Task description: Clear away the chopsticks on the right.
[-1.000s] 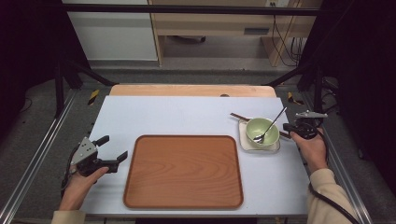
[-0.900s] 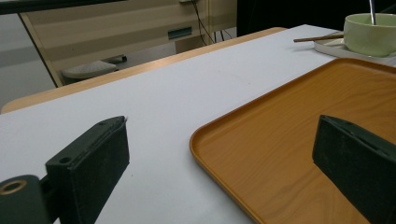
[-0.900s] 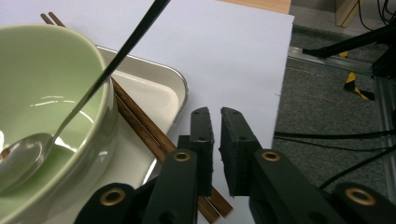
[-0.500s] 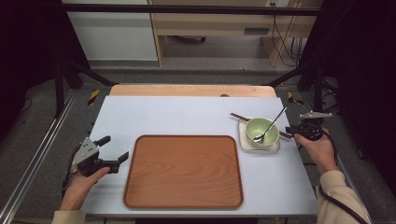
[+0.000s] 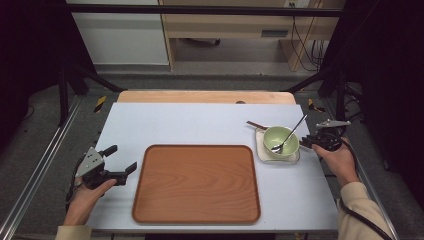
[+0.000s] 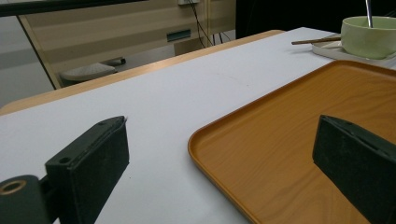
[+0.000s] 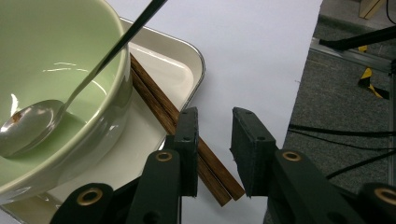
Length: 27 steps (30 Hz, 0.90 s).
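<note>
Dark brown wooden chopsticks [image 5: 256,125] lie across the small white rectangular dish [image 5: 295,158] under the pale green ceramic bowl [image 5: 280,139] at right of the high view, not yet lifted; the orange-brown wooden tray [image 5: 196,182] at centre is bare. The right gripper [image 5: 306,142], having just been opening, sits beside the dish. In the left gripper view, the left gripper [image 6: 219,163] stands wide, gripping nothing, straddling the tray's edge. In the right gripper view, narrowly parted jaws hover over the chopstick ends, lower centre, pads not pressing them.
</note>
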Each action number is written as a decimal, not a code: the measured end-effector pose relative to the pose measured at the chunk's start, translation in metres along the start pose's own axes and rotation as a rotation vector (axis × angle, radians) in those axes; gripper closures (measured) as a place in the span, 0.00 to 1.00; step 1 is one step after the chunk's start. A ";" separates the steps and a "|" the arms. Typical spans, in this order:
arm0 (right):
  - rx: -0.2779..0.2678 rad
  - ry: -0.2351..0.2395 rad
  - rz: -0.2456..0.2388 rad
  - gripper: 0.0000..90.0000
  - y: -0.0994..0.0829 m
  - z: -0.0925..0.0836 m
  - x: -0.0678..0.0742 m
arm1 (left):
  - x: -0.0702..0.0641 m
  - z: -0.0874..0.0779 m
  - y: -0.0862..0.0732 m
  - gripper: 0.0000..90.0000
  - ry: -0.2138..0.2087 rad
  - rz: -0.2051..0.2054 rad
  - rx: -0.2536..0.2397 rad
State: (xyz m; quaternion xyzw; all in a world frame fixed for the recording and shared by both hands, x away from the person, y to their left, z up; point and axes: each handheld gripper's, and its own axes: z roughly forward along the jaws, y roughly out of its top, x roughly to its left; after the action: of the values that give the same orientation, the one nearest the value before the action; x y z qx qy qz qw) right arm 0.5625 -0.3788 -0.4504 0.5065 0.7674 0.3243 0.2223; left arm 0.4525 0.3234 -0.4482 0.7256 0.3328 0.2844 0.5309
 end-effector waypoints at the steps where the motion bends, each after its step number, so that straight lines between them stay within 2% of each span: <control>1: 0.003 0.002 0.001 0.80 0.000 0.000 0.000 | 0.000 0.000 0.000 0.04 -0.001 0.001 0.001; 11: 0.015 0.026 -0.006 0.81 -0.001 0.000 0.003 | -0.001 0.001 0.000 0.04 0.000 0.004 0.009; 16: 0.013 0.014 -0.003 0.81 0.000 0.002 0.000 | -0.002 0.002 0.000 0.04 -0.001 0.008 0.013; 21: 0.015 0.020 0.008 0.81 0.000 0.006 -0.002 | -0.002 0.002 0.000 0.04 -0.003 0.011 0.016; 27: 0.023 0.029 -0.003 0.81 0.001 0.007 -0.003 | -0.002 0.002 0.000 0.04 -0.005 0.011 0.016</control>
State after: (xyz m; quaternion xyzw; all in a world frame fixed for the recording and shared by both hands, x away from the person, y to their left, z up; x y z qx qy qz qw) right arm 0.5688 -0.3791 -0.4547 0.5032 0.7749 0.3225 0.2059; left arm 0.4527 0.3202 -0.4492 0.7323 0.3297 0.2829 0.5244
